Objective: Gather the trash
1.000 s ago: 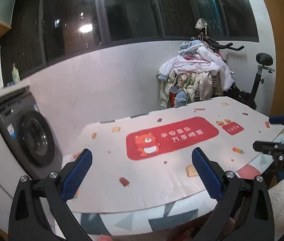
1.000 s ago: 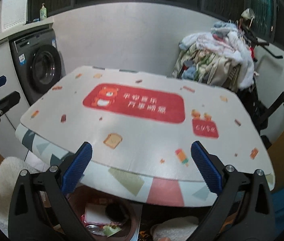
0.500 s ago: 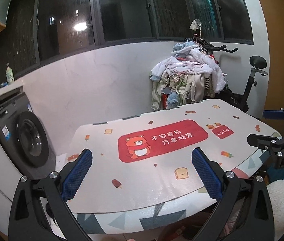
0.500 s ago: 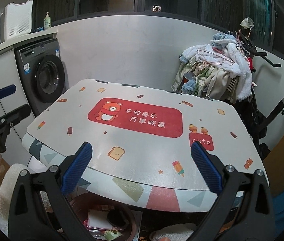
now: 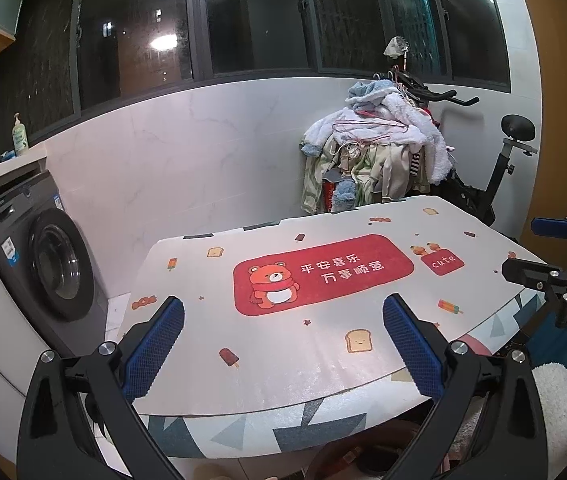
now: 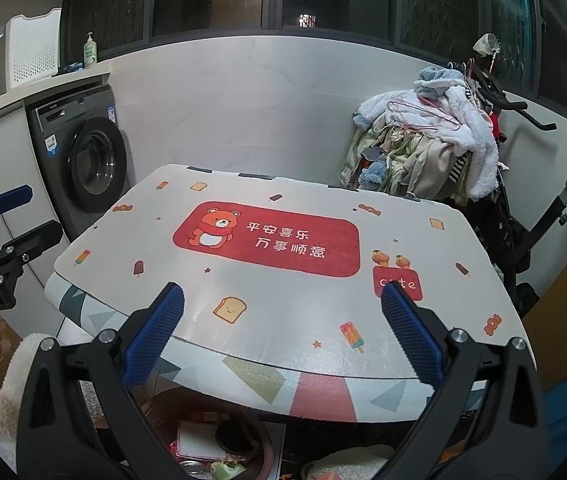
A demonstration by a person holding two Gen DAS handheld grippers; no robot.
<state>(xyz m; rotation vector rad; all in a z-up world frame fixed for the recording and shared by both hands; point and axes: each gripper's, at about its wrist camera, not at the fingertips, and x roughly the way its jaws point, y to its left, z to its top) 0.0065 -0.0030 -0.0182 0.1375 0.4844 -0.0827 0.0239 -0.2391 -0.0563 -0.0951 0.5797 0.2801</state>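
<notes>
My left gripper (image 5: 283, 340) is open and empty, held above the near edge of a table (image 5: 283, 360) covered with a white mat that has a red bear panel. My right gripper (image 6: 282, 338) is also open and empty above the same table (image 6: 283, 288). No loose trash shows on the mat. Under the table's near edge, a round brown bin (image 6: 227, 440) holds wrappers, a can and other trash. The right gripper also shows at the right edge of the left wrist view (image 5: 543, 248), and the left gripper at the left edge of the right wrist view (image 6: 15, 216).
A grey washing machine (image 6: 87, 156) stands left under a counter with a soap bottle (image 6: 90, 50) and a white basket (image 6: 33, 54). A pile of clothes (image 6: 423, 148) lies on an exercise bike (image 6: 539, 208) at the back right. A white towel (image 6: 15, 376) lies near left.
Both grippers have drawn back and risen, so the table looks farther away and more of the room shows. Both stay open and empty.
</notes>
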